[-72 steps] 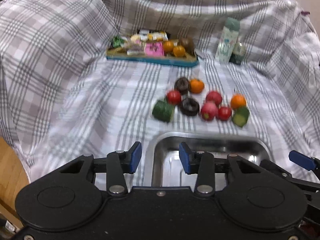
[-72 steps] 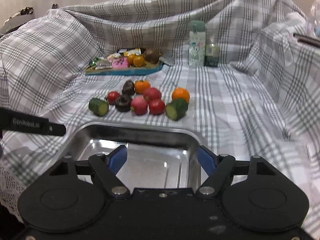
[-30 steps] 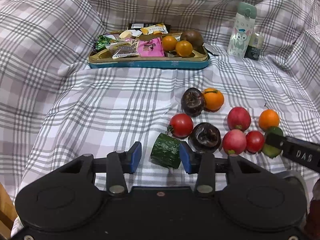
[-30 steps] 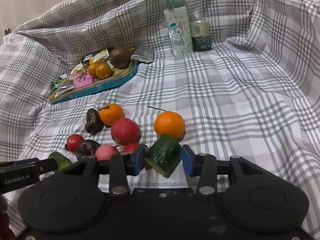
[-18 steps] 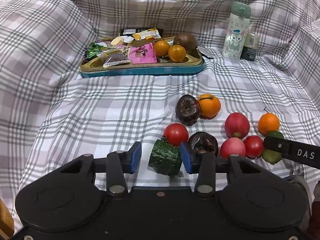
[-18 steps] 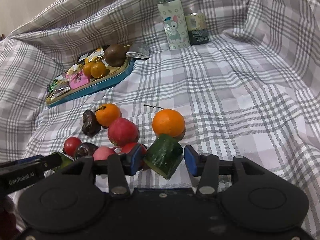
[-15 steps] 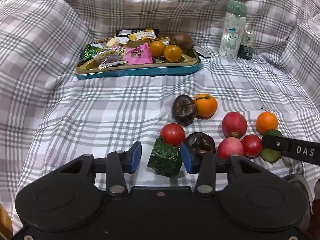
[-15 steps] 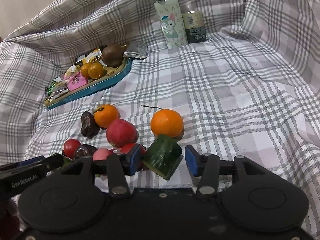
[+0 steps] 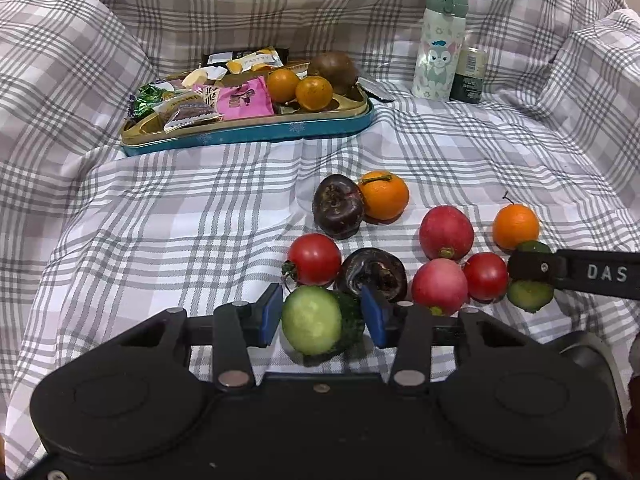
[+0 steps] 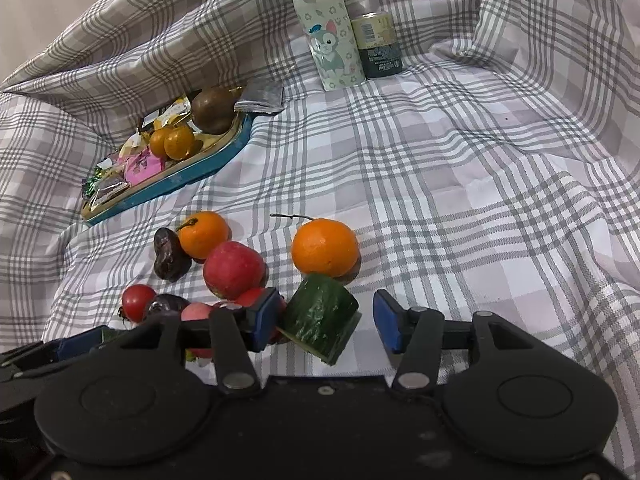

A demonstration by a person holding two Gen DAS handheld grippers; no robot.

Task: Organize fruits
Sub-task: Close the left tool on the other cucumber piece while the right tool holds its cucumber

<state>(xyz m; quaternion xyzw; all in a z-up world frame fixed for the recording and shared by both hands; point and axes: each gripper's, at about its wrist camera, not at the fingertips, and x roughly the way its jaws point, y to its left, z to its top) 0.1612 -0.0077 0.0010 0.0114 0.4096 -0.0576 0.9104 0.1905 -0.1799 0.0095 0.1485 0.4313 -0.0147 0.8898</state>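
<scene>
My left gripper (image 9: 322, 318) is shut on a cucumber piece (image 9: 320, 320), its pale cut face turned towards the camera. My right gripper (image 10: 328, 322) is open around a second cucumber piece (image 10: 322, 322); its left pad touches the piece and the right pad stands apart. On the checked cloth lie two oranges (image 9: 384, 196) (image 10: 324, 246), red apples (image 9: 446, 232), tomatoes (image 9: 314, 258) and dark wrinkled fruits (image 9: 338, 206).
A teal tray (image 9: 248, 132) with snacks, small oranges and a brown fruit sits at the back. A cartoon bottle (image 9: 438, 42) and a dark can (image 9: 468, 76) stand at the back right. Cloth folds rise on both sides.
The left cucumber piece has turned so its cut face shows, held in the left gripper. The right gripper's jaws have widened around the second piece.
</scene>
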